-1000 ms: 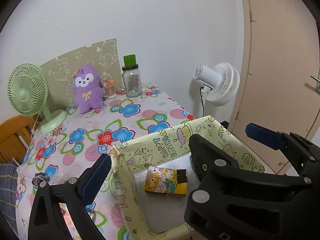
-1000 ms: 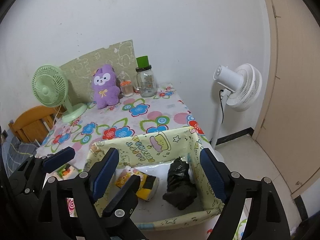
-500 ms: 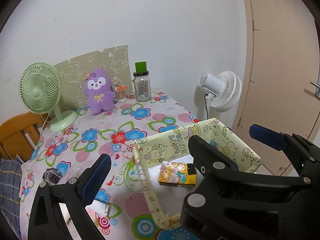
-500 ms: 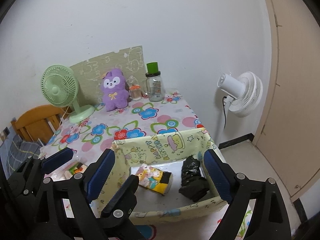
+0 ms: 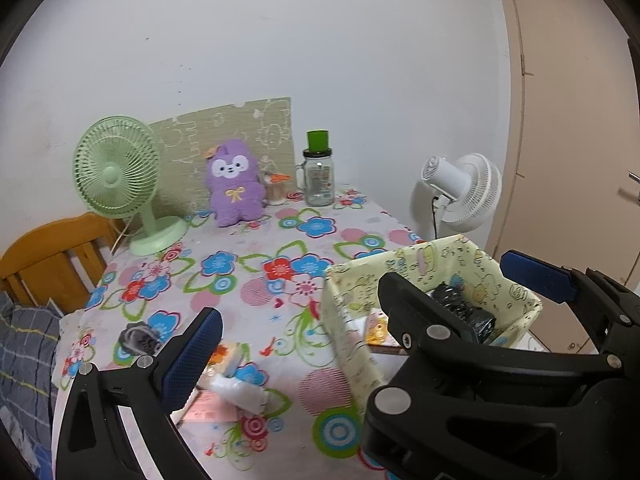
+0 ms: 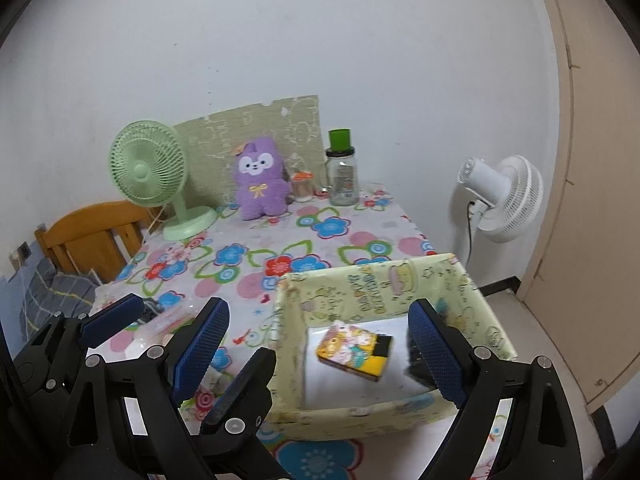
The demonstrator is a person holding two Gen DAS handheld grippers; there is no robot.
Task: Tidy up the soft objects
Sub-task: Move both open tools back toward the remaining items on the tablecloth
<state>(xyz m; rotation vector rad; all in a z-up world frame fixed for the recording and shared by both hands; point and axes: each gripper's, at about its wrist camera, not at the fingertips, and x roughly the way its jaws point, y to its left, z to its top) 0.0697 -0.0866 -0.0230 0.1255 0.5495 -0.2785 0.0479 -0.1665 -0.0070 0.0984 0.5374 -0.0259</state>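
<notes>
Bin: yellow fabric bin (image 6: 384, 292) at the table's (image 5: 256, 280) near right corner, holding a cartoon packet (image 6: 354, 350) and a dark bundle (image 5: 460, 308).
Next soft items: white roll (image 5: 240, 394) and grey scrunchie (image 5: 138, 336), left of the bin.
Left gripper (image 5: 356, 304): wide open, empty, nearer them.
Right gripper (image 6: 320, 344): jaws just opening, empty, straddling the bin's left wall.
Room: open cloth left of the bin.

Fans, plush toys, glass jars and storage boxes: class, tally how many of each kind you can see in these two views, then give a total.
Fans: 2 (green desk fan, white fan)
Plush toys: 1 (purple plush)
Glass jars: 1 (jar with green lid)
Storage boxes: 1 (yellow fabric box)
Total: 5
</notes>
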